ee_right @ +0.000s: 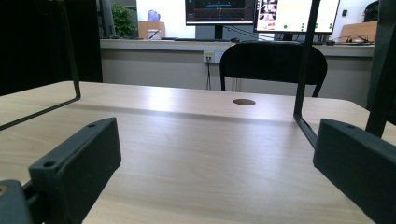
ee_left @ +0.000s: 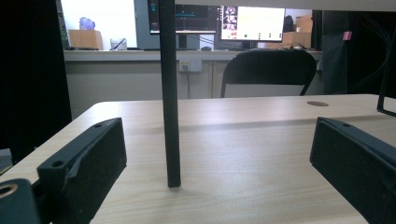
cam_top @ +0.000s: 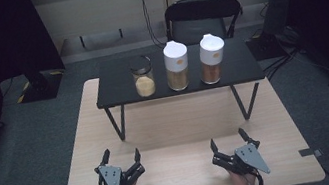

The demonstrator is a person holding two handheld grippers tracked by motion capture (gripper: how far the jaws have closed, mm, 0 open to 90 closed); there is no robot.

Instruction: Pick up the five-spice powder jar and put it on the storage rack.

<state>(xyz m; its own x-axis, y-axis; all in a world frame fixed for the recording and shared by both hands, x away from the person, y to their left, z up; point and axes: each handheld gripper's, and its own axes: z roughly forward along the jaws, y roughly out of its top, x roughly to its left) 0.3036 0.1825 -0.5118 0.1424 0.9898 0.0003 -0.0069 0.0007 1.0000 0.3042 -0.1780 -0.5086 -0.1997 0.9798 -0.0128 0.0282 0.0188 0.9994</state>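
The left gripper [cam_top: 121,156] and right gripper [cam_top: 227,140] are resting side by side near the front edge of the wooden worktop [cam_top: 177,120], each with its fingers spread wide and holding nothing. A low black shelf [cam_top: 121,87] is standing across the worktop's back half. On it, lined up along its front edge, a glass jar [cam_top: 143,77] and two white-lidded canisters [cam_top: 177,65] [cam_top: 212,58] are sitting well apart from both grippers. A black chair [cam_top: 202,17] is standing beyond the worktop's far edge
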